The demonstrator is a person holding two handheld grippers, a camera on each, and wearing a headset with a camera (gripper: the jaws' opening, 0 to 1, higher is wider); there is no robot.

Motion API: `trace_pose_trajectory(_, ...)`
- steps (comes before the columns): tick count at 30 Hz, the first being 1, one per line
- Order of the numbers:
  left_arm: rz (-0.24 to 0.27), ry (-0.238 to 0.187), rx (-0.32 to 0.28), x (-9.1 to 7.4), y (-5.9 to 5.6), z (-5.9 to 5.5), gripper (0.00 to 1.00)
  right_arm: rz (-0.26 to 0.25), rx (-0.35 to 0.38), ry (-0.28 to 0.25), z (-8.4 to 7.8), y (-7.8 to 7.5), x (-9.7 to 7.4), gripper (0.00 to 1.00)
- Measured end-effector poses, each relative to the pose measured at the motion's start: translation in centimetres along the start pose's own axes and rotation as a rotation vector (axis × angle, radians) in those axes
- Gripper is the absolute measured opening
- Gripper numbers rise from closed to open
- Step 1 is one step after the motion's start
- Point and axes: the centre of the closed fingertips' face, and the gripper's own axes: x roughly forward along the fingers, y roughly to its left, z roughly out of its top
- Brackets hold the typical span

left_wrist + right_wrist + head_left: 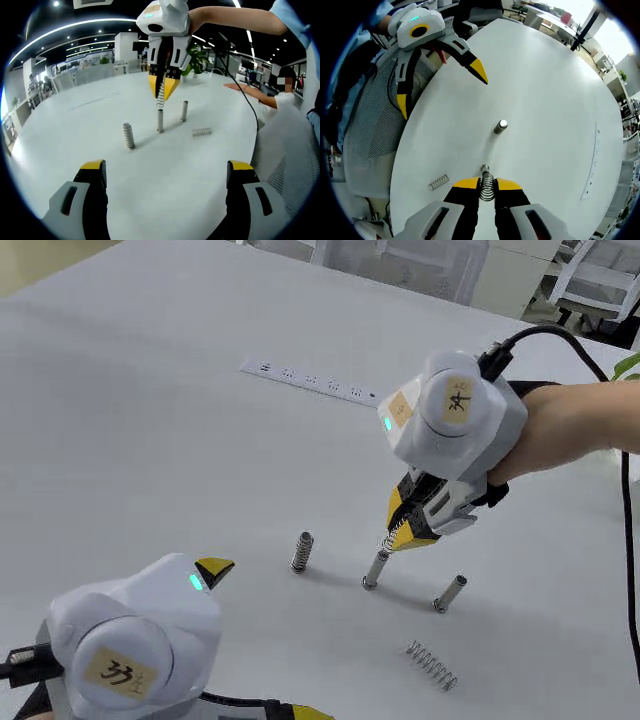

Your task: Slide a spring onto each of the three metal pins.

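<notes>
- Head view: our right gripper (402, 536) is clamped on a spring (388, 540), whose lower end hangs just above the middle pin (376, 568). The first pin (302, 551) already wears a spring. The third pin (450, 593) stands bare, and a loose spring (432, 665) lies near it on the white table (150, 440).
- Left gripper view: our left gripper (166, 170) has its jaws wide apart and holds nothing. It faces the pins.
- Right gripper view: we see the spring pinched between the jaws, right over the middle pin's top.

Table (150, 420) bears 3 pins (450, 593), loose spring (432, 665), probably power strip (310, 381).
</notes>
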Motion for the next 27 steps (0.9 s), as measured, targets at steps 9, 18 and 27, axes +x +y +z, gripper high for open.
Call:
trace_pose_trajectory(9,0.001,0.001,-0.010,-0.02,0.18,-0.09,0.99,0.010,-0.010,0.017,-0.16,0.05,0.44,0.08)
trace_pose_trajectory(18,-0.005,0.004,-0.017,-0.01,0.12,-0.23,0.99,0.016,-0.013,0.016,0.01,0.12,0.59,0.08)
trace_pose_trajectory(27,-0.011,0.009,-0.019,0.00,0.04,-0.35,0.99,0.021,-0.016,0.026,-0.04,0.15,0.94,0.08)
